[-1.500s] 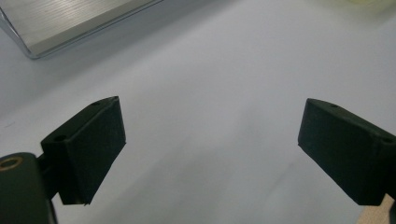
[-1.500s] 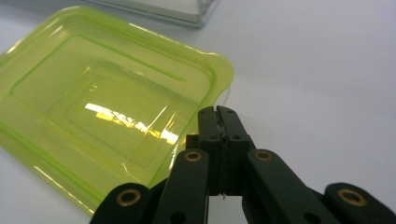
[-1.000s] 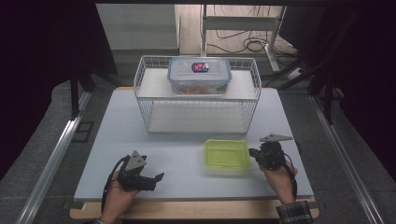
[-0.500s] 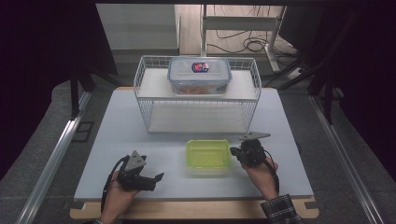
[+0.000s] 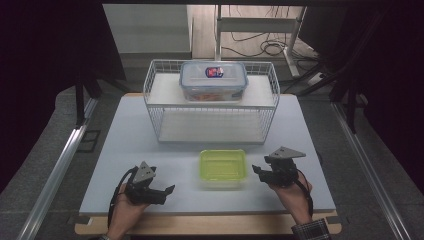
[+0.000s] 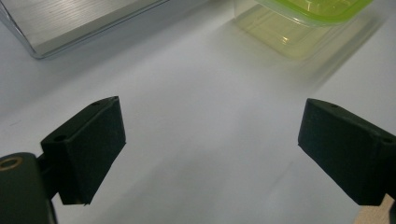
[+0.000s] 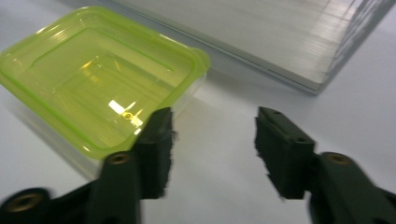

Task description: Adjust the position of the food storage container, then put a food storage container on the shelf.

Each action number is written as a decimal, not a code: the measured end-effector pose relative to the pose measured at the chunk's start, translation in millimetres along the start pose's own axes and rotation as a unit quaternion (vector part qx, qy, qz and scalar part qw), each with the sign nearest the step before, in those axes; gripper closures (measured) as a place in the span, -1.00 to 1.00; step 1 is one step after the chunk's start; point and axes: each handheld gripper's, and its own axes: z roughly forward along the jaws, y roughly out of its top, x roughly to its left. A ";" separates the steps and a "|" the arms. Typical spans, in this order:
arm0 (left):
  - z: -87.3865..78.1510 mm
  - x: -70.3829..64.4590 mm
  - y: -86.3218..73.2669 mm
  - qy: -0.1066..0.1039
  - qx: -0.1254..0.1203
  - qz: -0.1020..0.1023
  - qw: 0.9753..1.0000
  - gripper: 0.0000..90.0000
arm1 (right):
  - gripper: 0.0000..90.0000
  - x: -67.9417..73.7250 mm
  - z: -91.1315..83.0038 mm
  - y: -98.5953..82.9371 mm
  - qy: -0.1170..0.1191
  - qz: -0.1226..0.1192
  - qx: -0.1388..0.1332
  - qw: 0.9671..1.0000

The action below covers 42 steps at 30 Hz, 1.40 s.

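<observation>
At the bottom of the high view, two forearms come in over the wooden front edge of the pale worktop (image 5: 125, 135). The left gripper (image 5: 161, 190) sits at lower left, held low over the worktop, its fingers (image 6: 91, 144) spread wide with nothing between them; in the left gripper view bare white surface lies between the two black pads. The right gripper (image 5: 261, 171) sits at lower right, a grey three-cornered plate on top, and its fingers (image 7: 156, 144) are parted with a clear gap and hold nothing. In the right gripper view one finger stands just in front of the box's near corner; whether it touches cannot be told.

Between the two grippers, a little below the middle of the high view, rests a clear box with a lime-green lid (image 5: 223, 165), flat on the worktop and just beside the right gripper's tips.

Above it, around the middle of the frame, stands a white wire basket rack (image 5: 155, 107) with a lower shelf and an upper shelf. On the upper shelf, in the upper middle of the frame, sits a clear lidded container (image 5: 213, 80) with a small red-and-blue label on its lid.

Beyond the worktop, at the top of the frame, cables lie on the floor.
</observation>
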 end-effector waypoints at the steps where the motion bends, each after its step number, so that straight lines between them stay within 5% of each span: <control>1: -0.1 0.0 -0.1 0.000 0.000 0.000 1.000 -0.84 | -0.18 0.0 0.0 0.0 0.000 0.000 0.000 1.000; 5: 0.1 0.0 -0.2 0.000 0.000 0.000 1.000 -0.84 | -0.52 -2.9 -3.8 -9.0 0.012 0.000 -0.005 1.000; 18: 1.2 -0.1 -0.2 -0.002 0.003 0.001 1.000 -0.84 | -0.89 -7.2 -2.8 -17.6 0.035 0.012 -0.005 0.999; 27: 1.7 -0.8 0.0 -0.002 0.006 0.004 1.000 -0.84 | -0.93 -5.4 2.4 -10.4 0.051 0.044 0.004 0.998; 32: 2.0 -0.7 -0.1 -0.001 0.006 0.003 1.000 -0.84 | -0.98 -5.4 11.4 -4.4 0.079 0.071 0.023 0.994; 42: 2.7 -1.3 0.0 -0.002 0.008 0.007 1.000 -0.84 | -0.64 -5.8 22.8 5.9 0.105 0.101 0.026 0.989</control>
